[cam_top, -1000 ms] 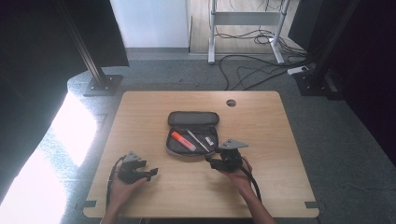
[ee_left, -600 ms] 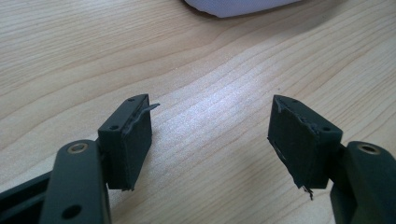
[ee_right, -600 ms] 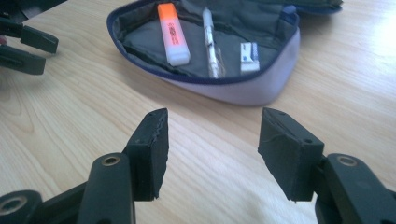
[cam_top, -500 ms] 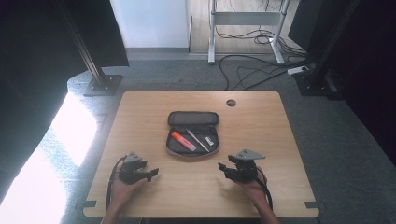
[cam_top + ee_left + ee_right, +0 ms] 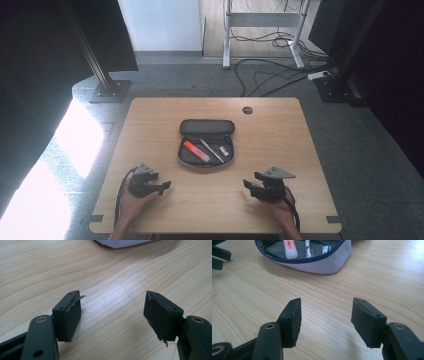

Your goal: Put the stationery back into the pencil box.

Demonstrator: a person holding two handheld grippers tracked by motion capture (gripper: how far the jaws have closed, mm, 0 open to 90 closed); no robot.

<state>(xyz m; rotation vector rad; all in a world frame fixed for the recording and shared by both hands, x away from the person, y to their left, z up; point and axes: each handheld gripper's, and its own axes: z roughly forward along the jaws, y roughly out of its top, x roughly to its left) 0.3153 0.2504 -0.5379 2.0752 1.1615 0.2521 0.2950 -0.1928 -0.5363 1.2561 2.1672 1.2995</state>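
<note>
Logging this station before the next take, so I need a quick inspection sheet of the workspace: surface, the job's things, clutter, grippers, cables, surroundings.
Surface: wooden table, bare light wood, with a round hole near its far edge.
Job's things: pencil case lies open at mid-table; inside it an orange marker, a pen and a small white item.
Clutter: nothing seen.
Grippers: left gripper and right gripper rest low near the table's near edge, each in a hand, both open with nothing between the fingers.
Cables: one trails from each gripper along the forearm; loose floor cables behind the table.
Surroundings: grey carpet, dark stands, bright sunlight patch on the left.
</note>
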